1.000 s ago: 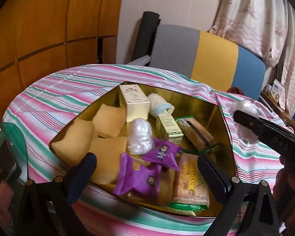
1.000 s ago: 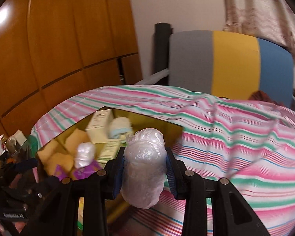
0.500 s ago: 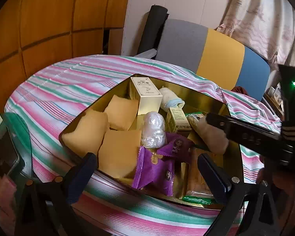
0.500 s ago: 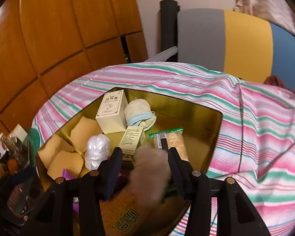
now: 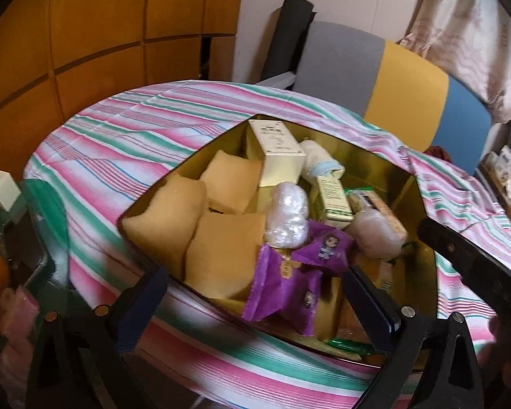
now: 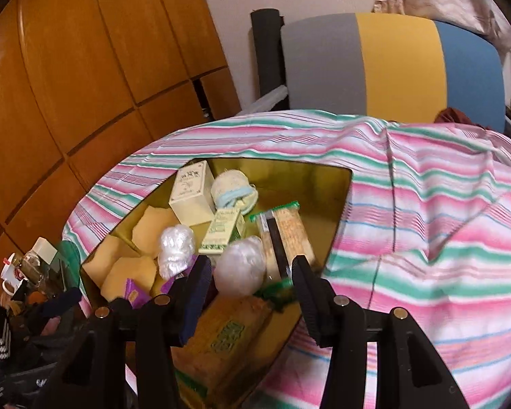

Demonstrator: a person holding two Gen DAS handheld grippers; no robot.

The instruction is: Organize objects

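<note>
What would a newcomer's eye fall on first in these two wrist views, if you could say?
Probably the gold tray, sunk in the pink and green striped cloth and crowded with tan pillow-like packs, boxes and purple snack packets. Next, the plastic-wrapped white bundle lying in the tray just ahead of the open right gripper, then the grey, yellow and blue chair back behind.

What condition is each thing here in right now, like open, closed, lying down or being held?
Left hand-held gripper: open, holding nothing.
Right hand-held gripper: open, wrapped bundle lies loose between its fingers.
Gold tin: lidless, full.
Wrapped bundle: released, resting in the tin.
Second wrapped bundle: lying in the tin.
Cream box: closed.
Purple snack packets: sealed.
</note>
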